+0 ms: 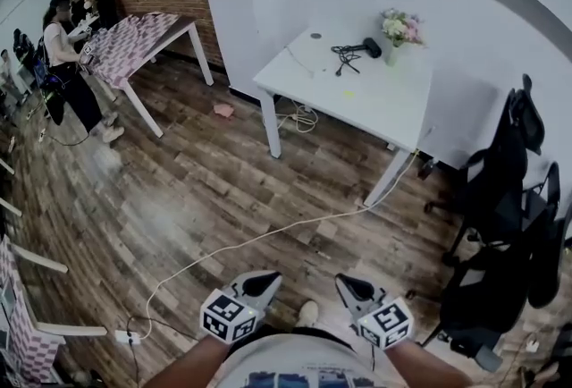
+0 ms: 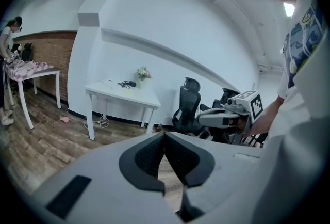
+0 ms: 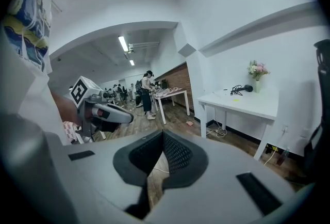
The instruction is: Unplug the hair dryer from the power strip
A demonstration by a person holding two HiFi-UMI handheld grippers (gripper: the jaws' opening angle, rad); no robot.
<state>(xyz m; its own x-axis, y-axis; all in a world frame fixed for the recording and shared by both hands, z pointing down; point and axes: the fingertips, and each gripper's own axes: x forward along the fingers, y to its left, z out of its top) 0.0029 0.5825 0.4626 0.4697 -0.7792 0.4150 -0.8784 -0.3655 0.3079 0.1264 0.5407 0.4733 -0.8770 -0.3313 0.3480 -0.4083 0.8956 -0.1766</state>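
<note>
The black hair dryer (image 1: 368, 46) lies with its bundled black cord (image 1: 344, 57) on a white table (image 1: 357, 96) by the far wall. It also shows small in the left gripper view (image 2: 127, 83) and the right gripper view (image 3: 246, 88). I cannot make out a power strip on the table. My left gripper (image 1: 262, 284) and right gripper (image 1: 350, 286) are low in the head view, close to my body and far from the table. Both are shut with nothing between the pads (image 2: 154, 153), (image 3: 172, 153). Each gripper view also catches the other gripper: the right (image 2: 201, 118) and the left (image 3: 130, 117).
A vase of flowers (image 1: 399, 29) stands beside the dryer. A white cable (image 1: 268, 239) runs over the wood floor from the table leg to a white strip (image 1: 125, 337) at the lower left. Black office chairs (image 1: 500, 198) crowd the right. A person (image 1: 67, 55) stands at a checked-cloth table (image 1: 134, 42).
</note>
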